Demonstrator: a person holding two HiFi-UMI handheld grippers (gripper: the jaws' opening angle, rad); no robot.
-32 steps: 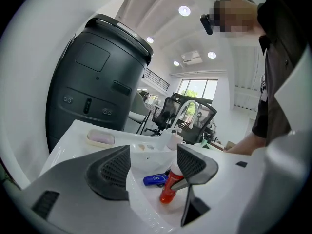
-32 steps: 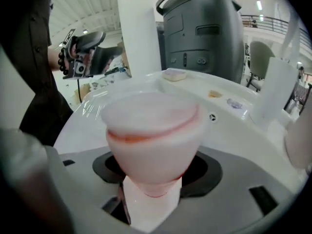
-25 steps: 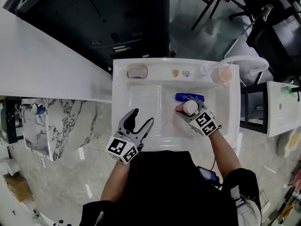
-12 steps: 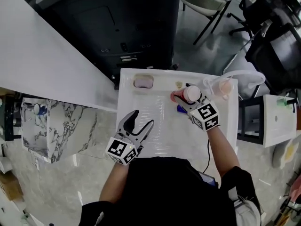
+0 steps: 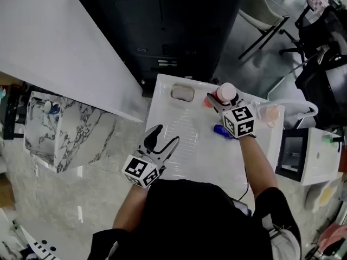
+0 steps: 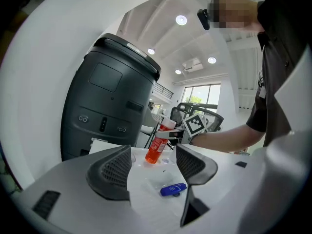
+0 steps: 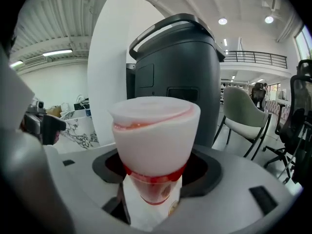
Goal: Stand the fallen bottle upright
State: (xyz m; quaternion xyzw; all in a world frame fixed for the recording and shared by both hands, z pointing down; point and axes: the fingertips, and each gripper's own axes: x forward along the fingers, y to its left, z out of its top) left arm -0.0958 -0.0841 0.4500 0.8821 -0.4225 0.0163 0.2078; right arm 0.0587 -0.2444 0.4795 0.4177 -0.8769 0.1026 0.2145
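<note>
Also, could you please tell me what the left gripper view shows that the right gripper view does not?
Only the left gripper view: the left gripper, jaws open and empty, and the small blue container lying on the white tray. Only the right gripper view: the marble-patterned block at the left. Both: the red bottle, held in the right gripper, and the dark machine.

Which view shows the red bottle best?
The left gripper view: the whole red bottle, side-on, tilted in the right claw. The head view shows mainly its cap from above; the right gripper view, cap and neck close up.
</note>
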